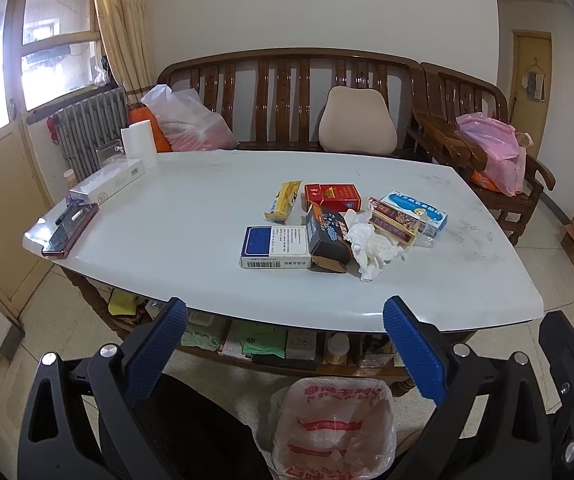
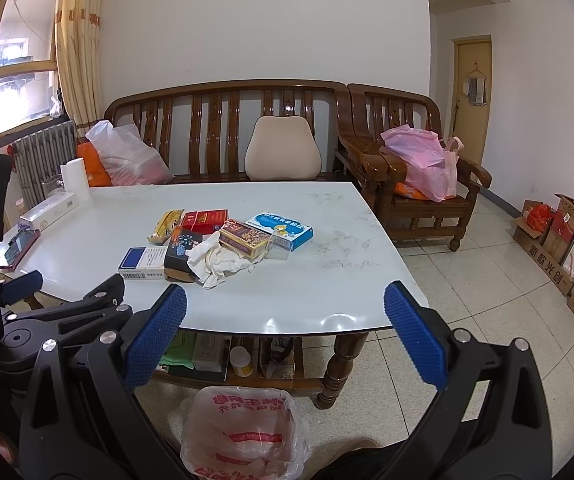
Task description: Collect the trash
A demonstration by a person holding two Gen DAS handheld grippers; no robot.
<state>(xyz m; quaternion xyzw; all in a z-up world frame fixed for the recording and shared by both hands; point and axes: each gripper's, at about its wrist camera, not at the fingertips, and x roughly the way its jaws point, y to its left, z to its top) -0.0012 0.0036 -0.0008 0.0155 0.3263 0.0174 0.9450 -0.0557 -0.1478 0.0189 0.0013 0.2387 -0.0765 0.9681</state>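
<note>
Trash lies in a cluster on the white table [image 1: 191, 208] [image 2: 327, 280]: a blue-and-white box [image 1: 275, 246] [image 2: 143, 263], a dark box [image 1: 327, 238] [image 2: 181, 254], crumpled tissue [image 1: 373, 250] [image 2: 219, 262], a red box [image 1: 332, 197] [image 2: 204, 221], a yellow wrapper [image 1: 283, 201] [image 2: 167, 222], a brown-and-gold box [image 1: 393, 220] [image 2: 243, 239] and a light blue box [image 1: 417, 210] [image 2: 283, 229]. A bin lined with a red-printed plastic bag [image 1: 333, 428] [image 2: 243, 436] stands on the floor below the table's near edge. My left gripper [image 1: 285, 354] and right gripper [image 2: 285, 342] are both open and empty, held before the near edge above the bin.
A phone [image 1: 71, 232], a long white box [image 1: 107, 184] and a paper roll [image 1: 139, 142] sit at the table's left end. A wooden bench [image 2: 223, 120] and chair [image 2: 419, 184] with bags stand behind. Cardboard boxes [image 2: 559, 248] line the right wall. A shelf under the table holds items.
</note>
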